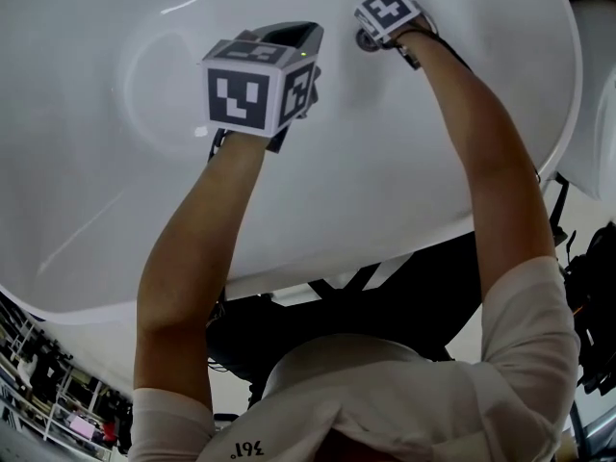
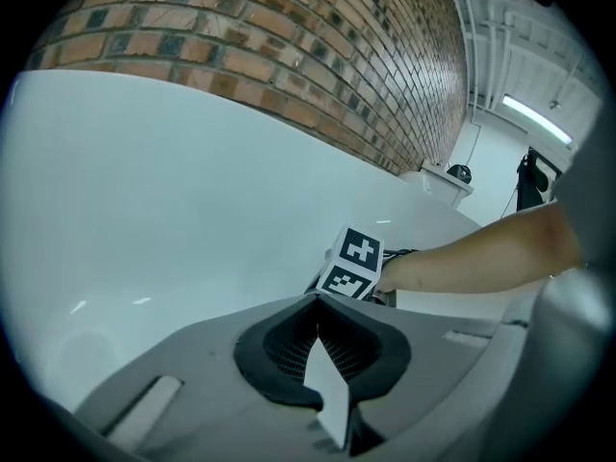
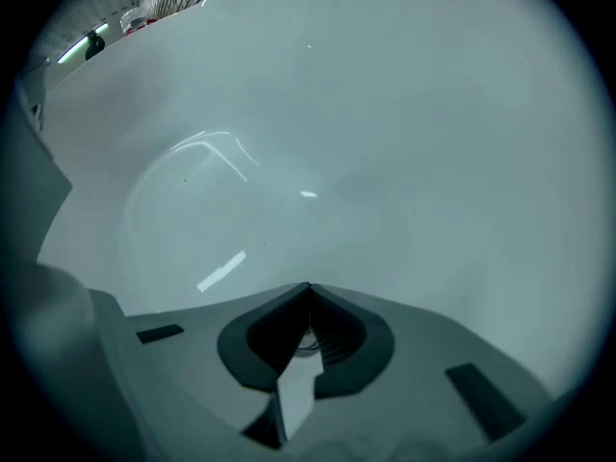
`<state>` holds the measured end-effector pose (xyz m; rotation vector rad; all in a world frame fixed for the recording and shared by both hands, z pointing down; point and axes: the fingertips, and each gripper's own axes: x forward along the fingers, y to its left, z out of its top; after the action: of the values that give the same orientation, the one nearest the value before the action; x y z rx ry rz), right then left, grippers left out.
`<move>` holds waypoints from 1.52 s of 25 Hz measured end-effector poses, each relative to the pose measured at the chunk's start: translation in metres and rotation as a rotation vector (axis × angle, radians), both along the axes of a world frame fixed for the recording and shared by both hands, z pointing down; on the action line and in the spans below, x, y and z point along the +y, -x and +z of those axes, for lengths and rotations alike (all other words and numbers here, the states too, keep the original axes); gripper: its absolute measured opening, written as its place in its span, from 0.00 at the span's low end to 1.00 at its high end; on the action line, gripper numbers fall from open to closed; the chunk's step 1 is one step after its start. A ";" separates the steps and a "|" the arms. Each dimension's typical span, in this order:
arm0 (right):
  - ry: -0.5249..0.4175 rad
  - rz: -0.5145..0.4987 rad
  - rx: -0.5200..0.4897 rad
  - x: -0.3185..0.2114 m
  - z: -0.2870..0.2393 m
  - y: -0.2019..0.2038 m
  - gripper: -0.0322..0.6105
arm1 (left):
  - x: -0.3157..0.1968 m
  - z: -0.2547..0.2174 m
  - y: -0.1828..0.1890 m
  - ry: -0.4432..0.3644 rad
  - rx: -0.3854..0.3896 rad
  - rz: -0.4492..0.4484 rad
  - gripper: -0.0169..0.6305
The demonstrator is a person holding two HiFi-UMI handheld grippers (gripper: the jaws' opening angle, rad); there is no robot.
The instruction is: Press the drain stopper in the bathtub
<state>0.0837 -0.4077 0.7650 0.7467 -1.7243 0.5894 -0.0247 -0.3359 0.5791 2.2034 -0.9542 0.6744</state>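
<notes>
Down inside the white bathtub (image 1: 106,219), a small chrome drain stopper (image 1: 366,39) sits on the tub floor at the far end. My right gripper (image 1: 370,35) is shut, and its tips are right at the stopper. In the right gripper view the shut jaws (image 3: 309,289) meet at a point, and a chrome ring of the stopper (image 3: 308,343) shows through the gap behind them. My left gripper (image 1: 289,33) hangs shut and empty over the tub floor, to the left of the right one. Its joined tips (image 2: 316,298) point towards the right gripper's marker cube (image 2: 352,264).
A brick wall (image 2: 289,46) rises behind the tub. A white fixture (image 2: 445,183) stands past the tub's end, and another white body (image 1: 599,133) is at the right. A black frame (image 1: 337,287) runs under the near rim. Shelves (image 1: 38,383) show at the lower left.
</notes>
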 end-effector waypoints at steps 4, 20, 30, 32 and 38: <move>0.057 0.005 0.052 0.005 0.038 -0.025 0.07 | 0.003 0.023 -0.001 0.049 0.004 0.000 0.03; 0.222 0.129 -0.028 0.038 0.111 -0.047 0.07 | 0.038 0.060 -0.006 0.186 0.018 0.059 0.03; 0.169 0.098 0.017 0.035 0.107 -0.044 0.08 | 0.043 0.058 -0.012 0.200 0.031 0.077 0.03; 0.154 0.104 0.027 0.034 0.107 -0.043 0.08 | 0.043 0.056 -0.012 0.196 0.032 0.081 0.03; 0.177 0.118 0.006 0.036 0.105 -0.046 0.08 | 0.042 0.058 -0.013 0.192 0.038 0.083 0.03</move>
<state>0.1298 -0.3715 0.8701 0.7272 -1.6062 0.8087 -0.0118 -0.2935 0.6367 2.0867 -0.7499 0.7280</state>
